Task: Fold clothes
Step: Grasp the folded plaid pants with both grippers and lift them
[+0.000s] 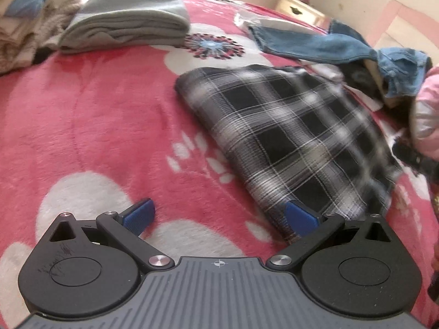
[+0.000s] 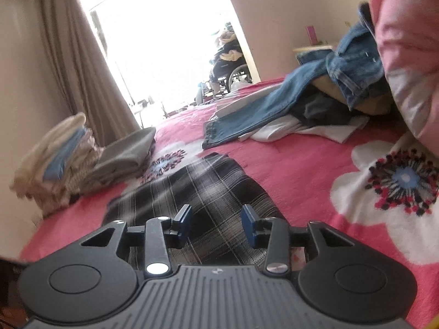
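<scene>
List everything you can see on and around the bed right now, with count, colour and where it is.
Plaid garment: one, black and white, folded, mid-bed, in front of both grippers.
Grey garment: one, folded, far left side of bed.
Folded stack: one pile, cream with a blue layer, left of the grey garment.
Jeans: blue denim, unfolded, far right of bed.
White cloth: under the jeans.
Blanket: one, pink with white flowers, covers bed.
Curtain: beige, beside bright window.
Nightstand: cream, by far wall.
Left gripper: jaws wide open, empty.
Right gripper: jaws open, over the plaid garment.

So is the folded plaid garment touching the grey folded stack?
Apart. The left wrist view shows bare pink blanket between the plaid garment and the grey stack.
</scene>
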`<state>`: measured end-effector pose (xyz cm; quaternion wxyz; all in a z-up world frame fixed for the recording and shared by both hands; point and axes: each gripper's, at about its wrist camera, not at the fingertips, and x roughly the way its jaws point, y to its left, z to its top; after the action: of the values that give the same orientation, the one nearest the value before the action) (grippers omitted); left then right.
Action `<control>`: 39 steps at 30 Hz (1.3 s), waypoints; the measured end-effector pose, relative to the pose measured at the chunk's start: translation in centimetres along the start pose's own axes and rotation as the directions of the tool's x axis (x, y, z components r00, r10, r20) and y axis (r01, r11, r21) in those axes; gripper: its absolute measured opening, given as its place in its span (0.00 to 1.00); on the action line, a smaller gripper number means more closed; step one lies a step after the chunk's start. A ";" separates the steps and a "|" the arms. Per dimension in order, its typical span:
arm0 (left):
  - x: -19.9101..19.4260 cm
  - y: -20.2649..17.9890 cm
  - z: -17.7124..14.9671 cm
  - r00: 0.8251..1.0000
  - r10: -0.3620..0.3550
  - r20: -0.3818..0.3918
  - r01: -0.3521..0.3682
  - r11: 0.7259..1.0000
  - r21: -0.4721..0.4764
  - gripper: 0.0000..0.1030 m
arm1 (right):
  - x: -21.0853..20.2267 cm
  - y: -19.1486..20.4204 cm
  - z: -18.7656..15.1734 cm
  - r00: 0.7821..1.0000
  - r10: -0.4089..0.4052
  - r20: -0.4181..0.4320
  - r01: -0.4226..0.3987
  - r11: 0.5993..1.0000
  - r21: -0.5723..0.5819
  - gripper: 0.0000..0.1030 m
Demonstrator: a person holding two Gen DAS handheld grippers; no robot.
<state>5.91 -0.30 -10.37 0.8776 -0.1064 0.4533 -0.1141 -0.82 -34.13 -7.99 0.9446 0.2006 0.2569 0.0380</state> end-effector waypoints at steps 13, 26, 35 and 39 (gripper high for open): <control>2.2 2.4 2.0 0.965 -0.261 -0.032 0.257 0.960 -0.109 1.00 | 9.4 -6.0 8.1 0.968 0.151 -0.202 -0.125 0.983 0.138 0.61; 5.3 5.2 5.1 0.902 -0.431 0.000 0.420 0.880 -0.221 1.00 | 23.1 -9.2 8.2 0.748 0.520 -0.413 -0.294 0.816 0.497 0.63; 6.4 4.7 6.5 0.885 -0.466 0.004 0.460 0.873 -0.159 1.00 | 22.4 -8.8 7.5 0.562 0.647 -0.515 -0.474 0.762 0.442 0.61; 6.0 5.2 5.8 0.856 -0.516 -0.022 0.508 0.849 -0.144 0.99 | 24.2 -8.9 7.3 0.546 0.672 -0.499 -0.475 0.740 0.477 0.52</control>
<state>14.56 3.34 -13.19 0.7926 -0.2781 0.4411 -0.3162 23.49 -40.66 -17.10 0.6897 0.3822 0.4859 0.3769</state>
